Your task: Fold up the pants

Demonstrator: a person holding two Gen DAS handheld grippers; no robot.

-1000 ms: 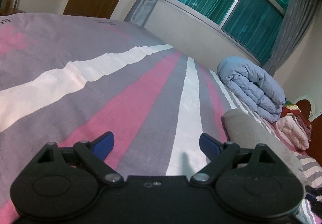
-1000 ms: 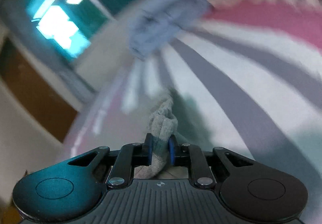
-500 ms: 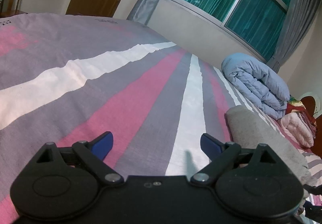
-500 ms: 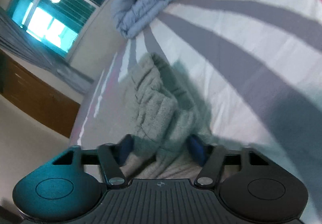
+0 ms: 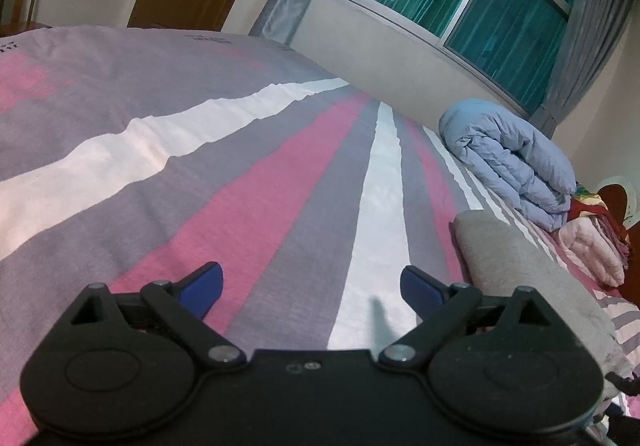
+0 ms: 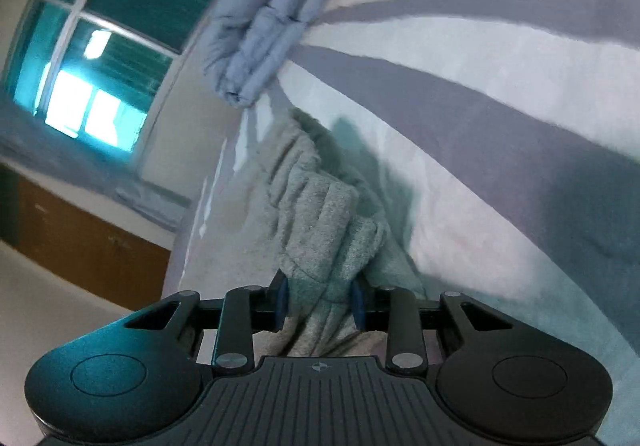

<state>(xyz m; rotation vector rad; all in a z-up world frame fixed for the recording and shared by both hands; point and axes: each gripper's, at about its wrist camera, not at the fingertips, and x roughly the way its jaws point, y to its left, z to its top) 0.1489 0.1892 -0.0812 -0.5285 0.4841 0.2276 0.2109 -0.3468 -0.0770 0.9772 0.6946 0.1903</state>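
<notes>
On a bed covered with a pink, grey and white striped bedspread, the right gripper, jaws just closing, is clamping a bunched fold of the grey fleece pants, while the left gripper is hovering wide apart, holding nothing.

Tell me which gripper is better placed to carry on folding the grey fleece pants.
Right, probably. The right gripper has just been closing on a bunch of the grey fleece pants; the left gripper is open over bare striped bedspread.
</notes>
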